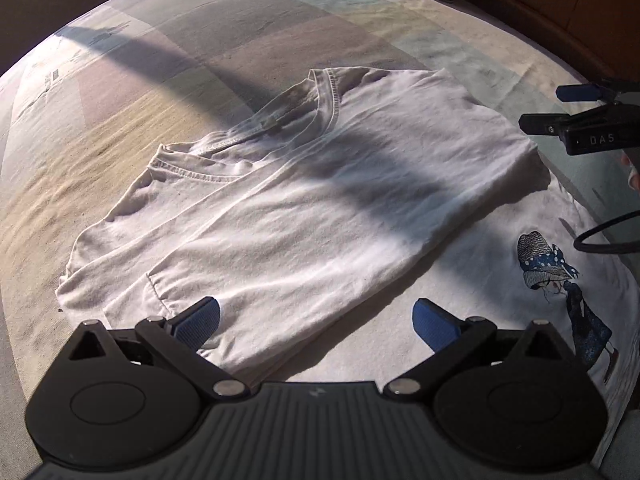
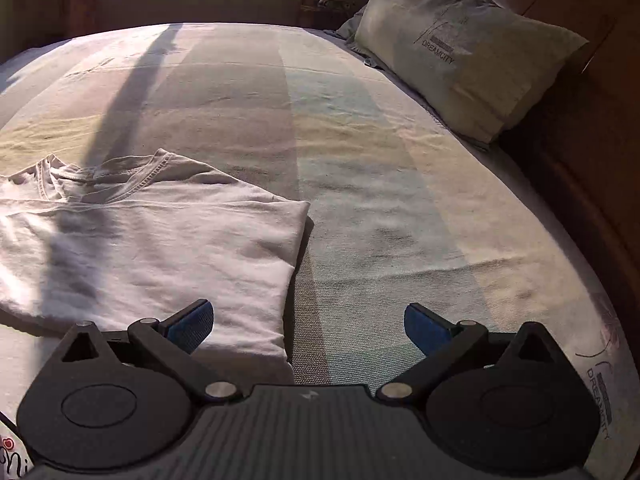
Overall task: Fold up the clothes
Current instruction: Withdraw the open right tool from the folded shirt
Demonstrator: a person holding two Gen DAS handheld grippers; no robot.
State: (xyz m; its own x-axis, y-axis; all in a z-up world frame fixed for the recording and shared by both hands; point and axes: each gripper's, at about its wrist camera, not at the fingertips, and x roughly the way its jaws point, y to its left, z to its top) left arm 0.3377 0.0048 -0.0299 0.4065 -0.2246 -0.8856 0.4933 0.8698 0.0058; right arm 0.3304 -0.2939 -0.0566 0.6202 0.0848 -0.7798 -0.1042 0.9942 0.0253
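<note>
**Inspector:** State of the garment?

**Assistant:** The white T-shirt (image 1: pixel 304 208) lies on the bed (image 1: pixel 200 64), partly folded. One side panel is turned over the body, its fold edge running back from just ahead of the left gripper (image 1: pixel 316 320). The collar (image 1: pixel 328 100) lies at the far end from those fingers. The printed figure (image 1: pixel 560 288) shows on the uncovered layer, off to the right of them.

**Inspector:** Both tools?

**Assistant:** Left fingers spread wide, holding nothing, low over the near hem. Right gripper (image 2: pixel 308 324) also spread wide and empty; its left finger (image 2: pixel 188 326) sits over the shirt's near corner, its right finger over bare bedding. A pillow (image 2: pixel 464 56) lies far ahead of it, to the right.

**Inspector:** Step in hand?

**Assistant:** In my judgement, between folds: a lengthwise fold lies in place and neither tool has cloth.

**Inspector:** Requirement for the next move?

**Assistant:** Probably a second fold. Each pair of fingers would have to close on a hem corner, catching all layers, and lift evenly so the laid panel does not slide. Which edge is meant cannot be settled.
</note>
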